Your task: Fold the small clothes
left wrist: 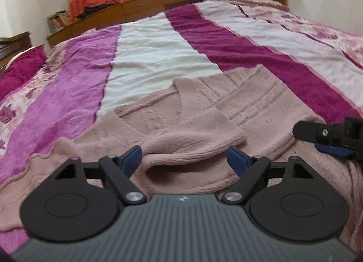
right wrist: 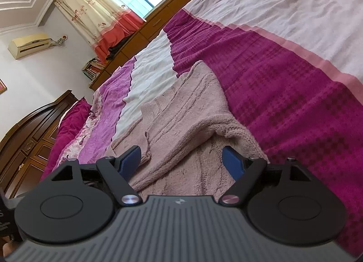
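Left gripper (left wrist: 185, 160): jaws apart, nothing pinched, poised over folded sleeve (left wrist: 195, 141) of pink knit sweater (left wrist: 238, 101). Right gripper (right wrist: 181, 162): jaws likewise apart, empty, above same sweater. Sweater spread flat near front edge of bed, on striped magenta-and-white bedspread (left wrist: 158, 42). 2 grippers near each other.

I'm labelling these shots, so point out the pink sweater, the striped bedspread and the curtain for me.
pink sweater (left wrist: 226, 107), left wrist view, on its ribbed knit body.
striped bedspread (left wrist: 158, 42), left wrist view, on the bare white stripe.
curtain (right wrist: 90, 10), right wrist view, on its cream upper part.
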`<state>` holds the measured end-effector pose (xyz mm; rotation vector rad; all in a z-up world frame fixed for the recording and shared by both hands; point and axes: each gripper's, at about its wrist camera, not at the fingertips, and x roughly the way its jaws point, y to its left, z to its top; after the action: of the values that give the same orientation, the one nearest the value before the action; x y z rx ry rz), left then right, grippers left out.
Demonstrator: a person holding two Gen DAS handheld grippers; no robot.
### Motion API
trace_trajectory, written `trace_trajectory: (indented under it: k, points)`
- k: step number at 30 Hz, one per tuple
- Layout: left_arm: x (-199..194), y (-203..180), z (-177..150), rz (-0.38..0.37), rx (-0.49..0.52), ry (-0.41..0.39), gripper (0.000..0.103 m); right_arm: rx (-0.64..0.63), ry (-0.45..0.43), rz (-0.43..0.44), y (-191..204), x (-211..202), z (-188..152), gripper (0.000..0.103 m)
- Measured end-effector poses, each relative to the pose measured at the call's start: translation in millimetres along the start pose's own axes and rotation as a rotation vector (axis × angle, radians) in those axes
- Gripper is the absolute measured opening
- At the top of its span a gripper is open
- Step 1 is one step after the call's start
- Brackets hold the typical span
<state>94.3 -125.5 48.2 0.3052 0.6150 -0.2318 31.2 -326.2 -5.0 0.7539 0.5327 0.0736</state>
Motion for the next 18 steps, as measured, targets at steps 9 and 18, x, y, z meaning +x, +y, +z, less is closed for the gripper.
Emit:
trace_trajectory:
  k: [9,18]
  points:
    - [24,-23,1,-0.031,0.157,0.03,0.058,-0.012,-0.003,-0.002,0,1,0,0.084]
    - [12,-1,9,-0.026,0.027,-0.032,0.01,-0.012,-0.006,0.006,-3,2,0,0.084]
